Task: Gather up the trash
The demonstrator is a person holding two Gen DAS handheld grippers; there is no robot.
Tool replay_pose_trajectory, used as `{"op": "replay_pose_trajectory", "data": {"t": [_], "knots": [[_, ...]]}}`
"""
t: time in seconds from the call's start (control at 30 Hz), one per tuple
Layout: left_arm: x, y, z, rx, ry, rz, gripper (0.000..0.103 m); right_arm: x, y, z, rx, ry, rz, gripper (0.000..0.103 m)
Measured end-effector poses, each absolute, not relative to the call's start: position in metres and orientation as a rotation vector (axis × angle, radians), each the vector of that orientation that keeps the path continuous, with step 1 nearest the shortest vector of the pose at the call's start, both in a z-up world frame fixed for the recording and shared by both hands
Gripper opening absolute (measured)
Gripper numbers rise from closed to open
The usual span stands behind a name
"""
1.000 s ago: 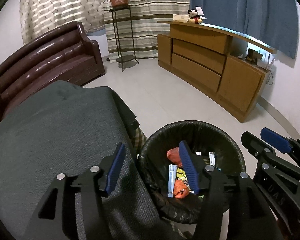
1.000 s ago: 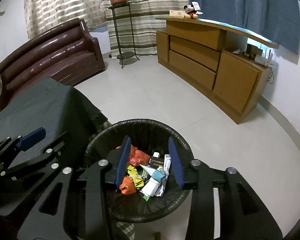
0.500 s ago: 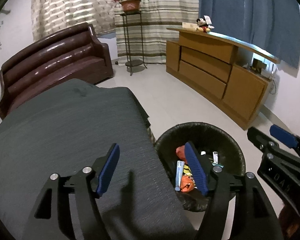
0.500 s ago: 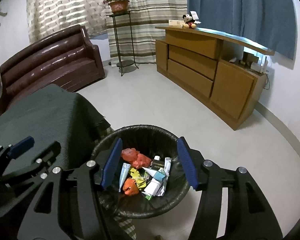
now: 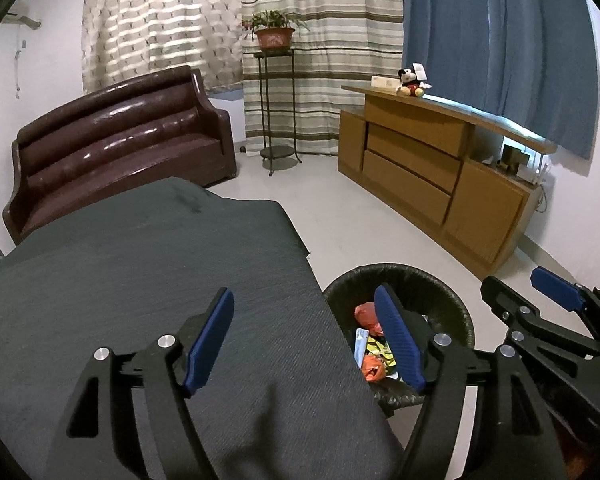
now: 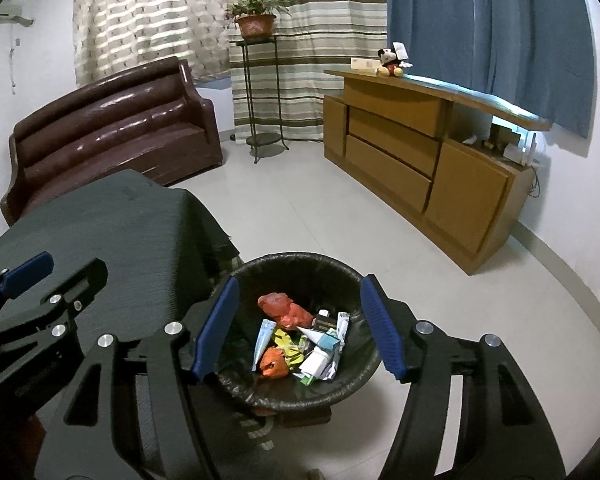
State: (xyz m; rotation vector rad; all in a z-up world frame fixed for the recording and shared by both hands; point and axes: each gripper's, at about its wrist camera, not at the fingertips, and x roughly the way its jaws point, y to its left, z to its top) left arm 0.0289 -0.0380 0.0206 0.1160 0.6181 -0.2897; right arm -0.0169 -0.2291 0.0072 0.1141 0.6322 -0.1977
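A round bin with a black liner (image 6: 340, 276) stands on the floor beside a table under a dark grey cloth (image 5: 140, 280). Several pieces of trash lie in it: a red crumpled wrapper (image 6: 284, 308), an orange one (image 6: 274, 364), white and yellow packets. The bin also shows in the left wrist view (image 5: 428, 280). My right gripper (image 6: 298, 328) is open and empty above the bin. My left gripper (image 5: 306, 338) is open and empty over the table's right edge; its right finger (image 5: 396, 336) hangs over the bin.
A dark brown leather sofa (image 5: 116, 148) stands behind the table. A metal plant stand with a potted plant (image 5: 274, 36) is at the curtains. A long wooden cabinet (image 5: 440, 172) with a plush toy (image 5: 410, 80) runs along the right wall. White tiled floor (image 6: 320, 208) lies between.
Both grippers have pulled up and back from the bin. The right jaws have opened wider. The left gripper has moved left over the table, and more of the cloth shows.
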Motion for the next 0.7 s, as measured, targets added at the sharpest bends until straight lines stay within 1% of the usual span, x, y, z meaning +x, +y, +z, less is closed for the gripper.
{"op": "replay_pose_trajectory", "data": {"t": [0.17, 0.7], "knots": [[0.023, -0.029, 0.024, 0.105, 0.611, -0.281, 0.072, -0.027, -0.22, 0.015, 0.094, 0.61, -0.188, 0.068], [0.021, -0.023, 0.024, 0.095, 0.605, -0.279, 0.072, -0.033, -0.212, 0.018, 0.08, 0.6, -0.183, 0.068]]}}
